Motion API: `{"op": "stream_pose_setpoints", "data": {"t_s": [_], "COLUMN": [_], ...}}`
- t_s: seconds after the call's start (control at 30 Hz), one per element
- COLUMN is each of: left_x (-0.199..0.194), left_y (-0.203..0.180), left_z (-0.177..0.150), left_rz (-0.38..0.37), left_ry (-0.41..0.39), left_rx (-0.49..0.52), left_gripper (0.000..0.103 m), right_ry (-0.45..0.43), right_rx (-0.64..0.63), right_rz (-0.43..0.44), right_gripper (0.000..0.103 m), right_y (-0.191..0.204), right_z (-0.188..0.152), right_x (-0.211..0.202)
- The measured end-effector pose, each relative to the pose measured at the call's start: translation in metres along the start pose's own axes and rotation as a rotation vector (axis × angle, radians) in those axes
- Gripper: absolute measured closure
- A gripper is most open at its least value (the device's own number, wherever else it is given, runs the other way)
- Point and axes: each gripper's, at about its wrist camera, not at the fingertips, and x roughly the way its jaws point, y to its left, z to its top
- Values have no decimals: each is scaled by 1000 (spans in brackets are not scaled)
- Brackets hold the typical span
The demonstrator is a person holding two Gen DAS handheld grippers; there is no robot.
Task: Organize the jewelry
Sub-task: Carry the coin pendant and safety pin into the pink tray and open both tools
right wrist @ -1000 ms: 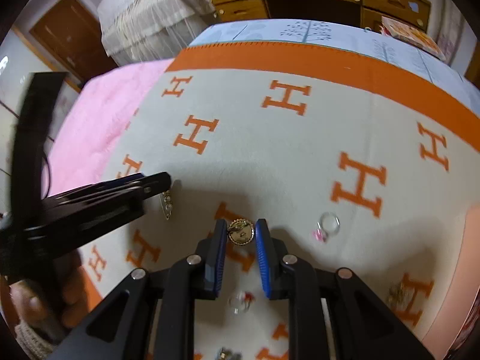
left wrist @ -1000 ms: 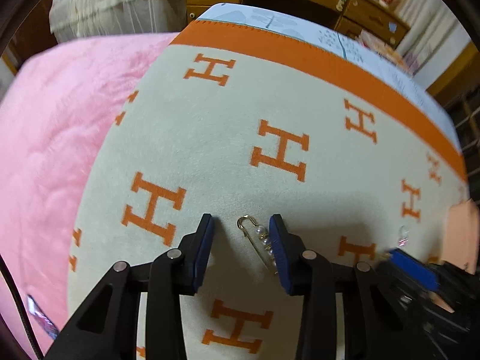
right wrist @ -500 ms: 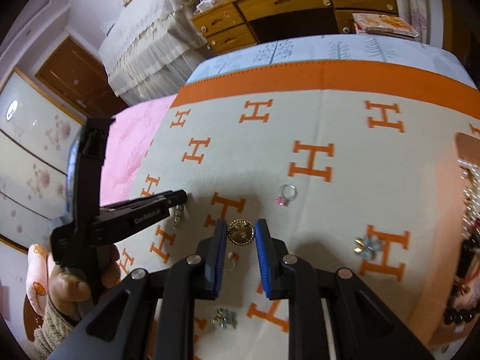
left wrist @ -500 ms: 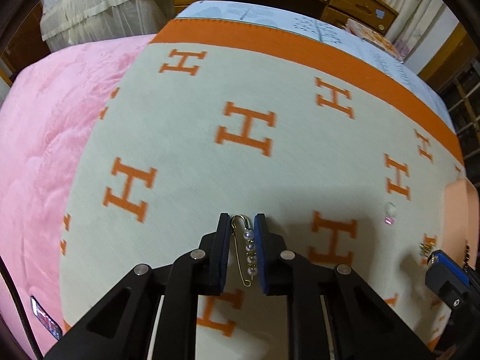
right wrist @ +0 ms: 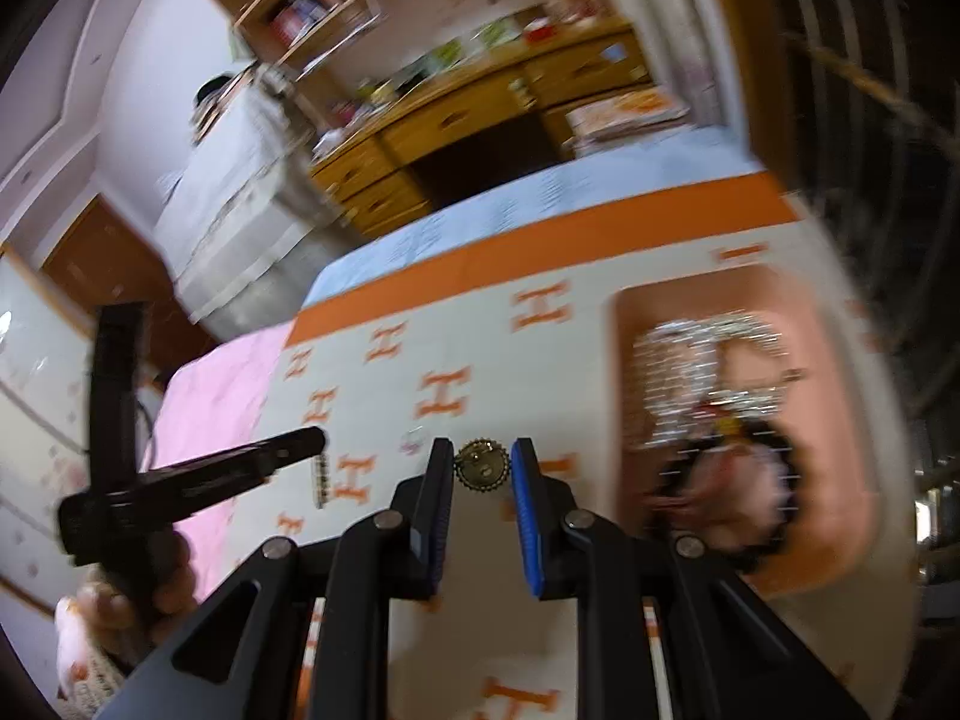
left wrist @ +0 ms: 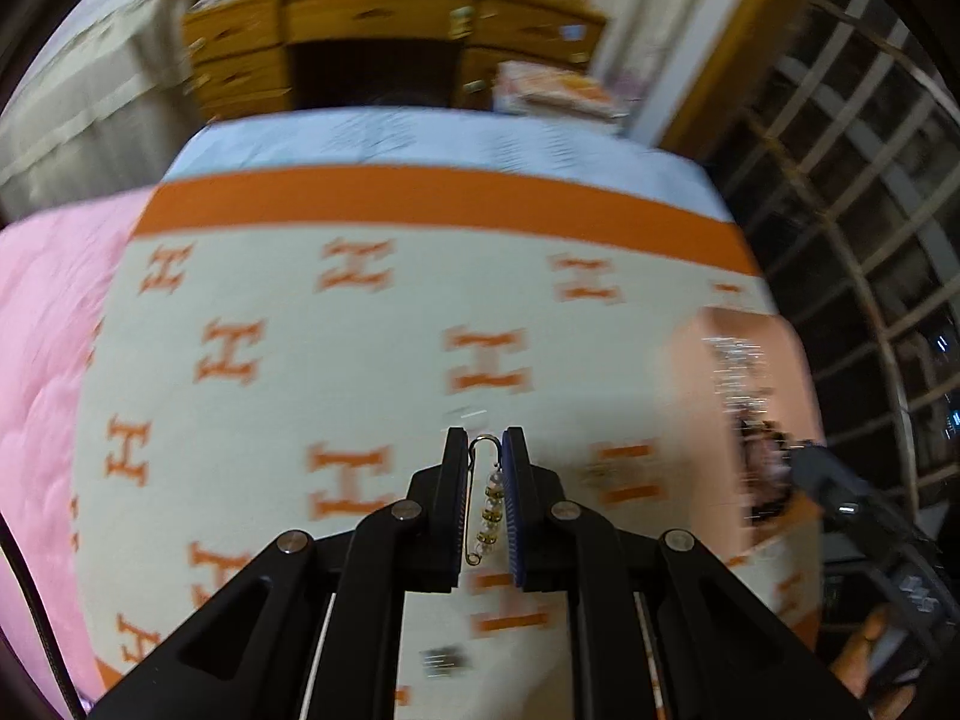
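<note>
My left gripper [left wrist: 485, 441] is shut on a gold safety-pin brooch with pearls [left wrist: 487, 501], held above the cream blanket with orange H marks [left wrist: 336, 360]. My right gripper [right wrist: 480, 456] is shut on a round gold brooch [right wrist: 480, 466], also lifted. The peach jewelry tray [right wrist: 834, 420] holds several blurred pieces and lies right of the right gripper; it also shows in the left wrist view [left wrist: 696, 360]. The left gripper with the pearl brooch hanging from it shows in the right wrist view [right wrist: 294, 450].
A ring [right wrist: 413, 439] and other small pieces [left wrist: 444, 660] lie on the blanket. A pink quilt [left wrist: 42, 360] is to the left. A wooden desk [left wrist: 384, 42] stands behind the bed. A window grille [left wrist: 870, 210] is at the right.
Both grippers have lifted higher with their brooches and swung right toward the peach tray. The left gripper closed on the pearl brooch a second ago. The views are blurred from motion.
</note>
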Motion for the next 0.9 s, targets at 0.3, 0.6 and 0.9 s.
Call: {"op": "stream_pose_setpoints", "data": {"t_s": [0.3,0.6,0.9], "left_x": [16,64,68], "left_y": [-102,-148,-168], "left_z": [22,11,1], "left_rz": [-191,-319,-362], "left_ry": [-4,102,118], "left_rx": [124,121,159], "left_gripper": [94,94,94], "right_ry": [-3,12,31], "right_rx": [106,195,280], "right_rz": [-106,-144,-100], "right_gripper": [83,83,83], "right_y": [-56,-99,-117], "right_z": [-13,-24,-31], "right_x": [-13,-22,-25]}}
